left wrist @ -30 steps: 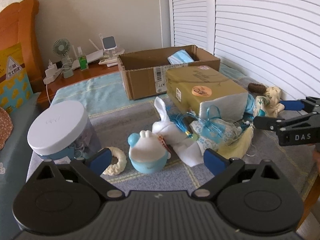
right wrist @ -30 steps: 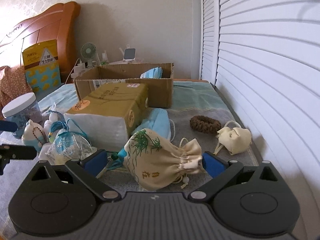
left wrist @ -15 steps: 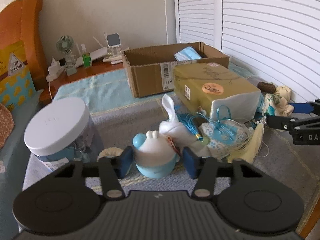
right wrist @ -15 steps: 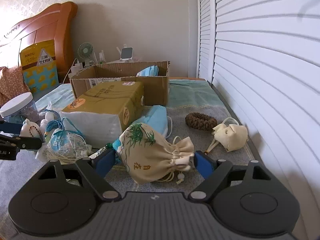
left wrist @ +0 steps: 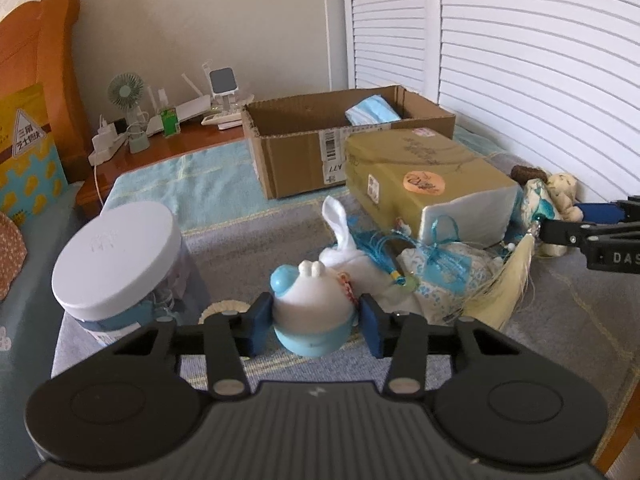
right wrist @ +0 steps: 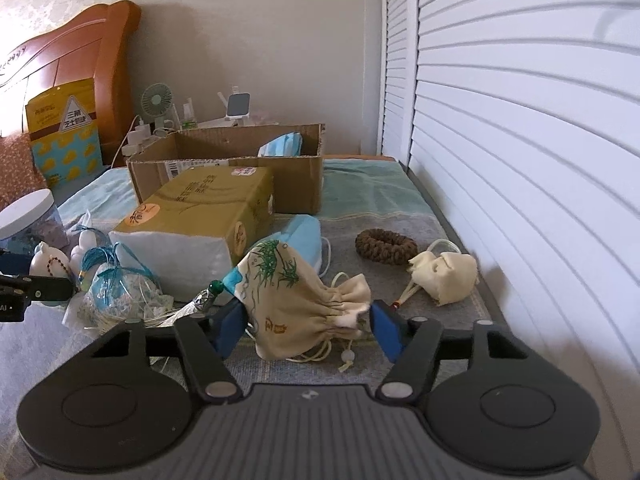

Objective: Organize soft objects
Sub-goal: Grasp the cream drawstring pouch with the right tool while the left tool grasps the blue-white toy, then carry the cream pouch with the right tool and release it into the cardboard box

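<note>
Left claw (left wrist: 314,322) is closing, pads touching the blue-and-white toy's (left wrist: 310,312) sides. Right claw (right wrist: 306,326) is closing around the drawstring pouch (right wrist: 296,302), its long axis crosswise between the pads.

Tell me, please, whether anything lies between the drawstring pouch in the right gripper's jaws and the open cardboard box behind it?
Yes. The right gripper is closing around the drawstring pouch. Between it and the cardboard box lie a blue face mask and the yellow-wrapped package; lifted over them, the path looks clear.
</note>
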A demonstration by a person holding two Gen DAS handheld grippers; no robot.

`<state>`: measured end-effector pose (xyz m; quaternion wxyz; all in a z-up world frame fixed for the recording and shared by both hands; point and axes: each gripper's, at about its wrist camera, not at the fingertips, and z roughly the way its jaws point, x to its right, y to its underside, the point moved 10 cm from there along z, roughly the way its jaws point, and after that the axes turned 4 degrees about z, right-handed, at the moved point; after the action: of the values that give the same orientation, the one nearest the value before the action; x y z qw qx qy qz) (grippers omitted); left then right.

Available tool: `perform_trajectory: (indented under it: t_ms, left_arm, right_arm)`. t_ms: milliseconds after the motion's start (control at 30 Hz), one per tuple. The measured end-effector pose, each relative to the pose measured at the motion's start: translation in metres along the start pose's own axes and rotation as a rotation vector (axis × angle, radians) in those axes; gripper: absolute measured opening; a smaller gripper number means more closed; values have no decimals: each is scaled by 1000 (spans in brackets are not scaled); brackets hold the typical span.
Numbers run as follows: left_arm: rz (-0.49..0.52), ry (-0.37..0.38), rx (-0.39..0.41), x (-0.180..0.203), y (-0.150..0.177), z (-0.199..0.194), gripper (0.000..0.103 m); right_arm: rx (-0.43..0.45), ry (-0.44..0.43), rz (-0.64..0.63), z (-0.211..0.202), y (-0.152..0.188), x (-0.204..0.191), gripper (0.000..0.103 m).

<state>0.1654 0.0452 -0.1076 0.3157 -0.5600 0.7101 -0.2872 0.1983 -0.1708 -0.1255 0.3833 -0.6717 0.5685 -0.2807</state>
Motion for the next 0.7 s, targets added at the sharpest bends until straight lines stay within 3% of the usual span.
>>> perform_trajectory:
  t_ms: [500, 700]
  left_arm:
    - [30, 63, -8, 8, -5, -22, 45]
    - [81, 84, -19, 16, -3, -30, 45]
  right_arm:
    - [9, 18, -22, -31, -17, -4, 68]
    - [-30, 48, -28, -38, -24, -2, 68]
